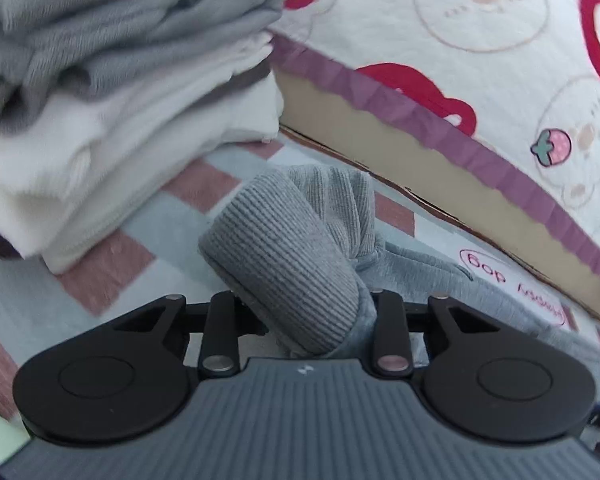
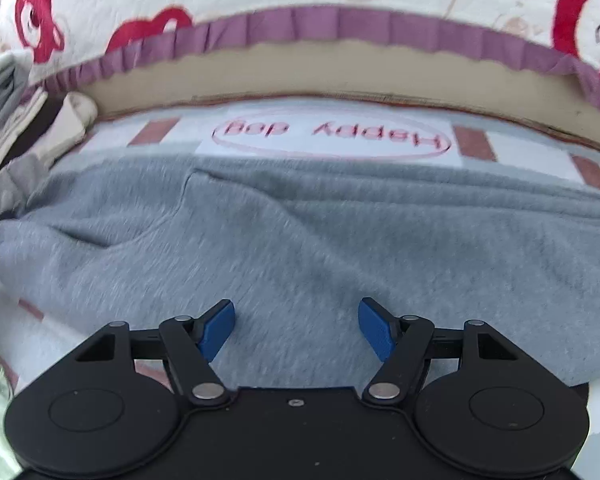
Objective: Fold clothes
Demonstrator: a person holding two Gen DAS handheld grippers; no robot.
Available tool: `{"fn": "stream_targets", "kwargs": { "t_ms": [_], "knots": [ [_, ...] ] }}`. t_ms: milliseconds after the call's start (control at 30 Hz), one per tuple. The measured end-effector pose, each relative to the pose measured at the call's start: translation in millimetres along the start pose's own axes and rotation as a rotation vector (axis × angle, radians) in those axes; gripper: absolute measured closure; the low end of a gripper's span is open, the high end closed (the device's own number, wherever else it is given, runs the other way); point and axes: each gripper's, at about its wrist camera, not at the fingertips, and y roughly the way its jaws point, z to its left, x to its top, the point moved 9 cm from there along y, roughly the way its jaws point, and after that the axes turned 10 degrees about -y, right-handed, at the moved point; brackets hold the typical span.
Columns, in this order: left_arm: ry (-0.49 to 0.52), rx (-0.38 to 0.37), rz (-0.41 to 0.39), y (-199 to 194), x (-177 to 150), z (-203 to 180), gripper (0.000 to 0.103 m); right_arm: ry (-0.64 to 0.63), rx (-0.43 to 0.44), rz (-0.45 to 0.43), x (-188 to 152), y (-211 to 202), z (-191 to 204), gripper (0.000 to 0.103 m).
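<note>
The left hand-held gripper (image 1: 304, 312) is pinching the ribbed cuff (image 1: 284, 256) of a grey fleece garment (image 2: 300, 248) lying on a checked bedsheet (image 2: 332, 140), while the right hand-held gripper (image 2: 296, 330) is hovering open above it, best gripping the edge squarely.

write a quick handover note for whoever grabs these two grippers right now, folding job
Left gripper: shut on the ribbed cuff of the grey sweatshirt.
Right gripper: open, nothing between its blue pads, just above the sweatshirt's body.
Sweatshirt lies spread on the checked mat, in front of the cushion with the purple frill.
Done: a stack of folded clothes sits to the left.
Left: this sweatshirt is not folded yet; probably bring the held sleeve across the body, then fold and stack.
</note>
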Motion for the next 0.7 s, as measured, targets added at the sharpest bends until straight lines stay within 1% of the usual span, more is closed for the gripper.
{"fn": "stream_targets", "kwargs": {
  "t_ms": [67,167,200,267,367,400,433,467,567,600,633,700],
  "knots": [
    [-0.016,0.003,-0.003,-4.1,0.4,2.9,0.076,0.017,0.000,-0.037,4.3,-1.2,-7.1,0.030],
    [0.001,0.007,-0.015,-9.6,0.1,1.6,0.076,0.063,0.025,-0.023,6.2,4.7,-15.1,0.029],
    [0.017,0.011,-0.019,-10.8,0.0,-0.2,0.076,0.076,0.036,-0.010,5.5,8.5,-16.4,0.029],
    [0.057,0.019,-0.031,-12.7,-0.3,-5.1,0.076,0.111,0.063,0.038,0.5,23.7,-15.3,0.026],
    [0.142,0.036,-0.040,-18.2,0.1,-15.8,0.076,0.065,0.029,0.044,14.5,34.5,-1.6,0.025],
    [0.170,0.037,-0.043,-21.6,1.2,-20.1,0.076,0.049,0.030,0.038,20.3,37.6,4.6,0.028],
    [0.189,0.034,-0.046,-25.0,2.7,-23.7,0.076,0.041,0.054,0.016,25.8,40.5,11.4,0.035],
    [0.203,0.034,-0.049,-28.0,4.4,-28.1,0.076,0.039,0.102,0.001,30.3,44.8,20.2,0.037],
    [0.236,0.043,-0.054,-37.5,8.9,-43.2,0.076,-0.071,0.151,-0.028,40.6,54.8,43.0,0.037],
    [0.254,0.045,-0.060,-42.6,9.9,-50.8,0.077,-0.095,0.204,-0.042,43.7,54.0,49.3,0.038],
    [0.271,0.048,-0.065,-47.7,11.0,-58.5,0.077,-0.092,0.280,-0.050,45.4,50.7,53.3,0.039],
    [0.322,0.039,-0.085,-60.9,12.6,-79.1,0.077,-0.033,0.343,-0.104,46.7,30.4,44.1,0.039]
  ]
}}
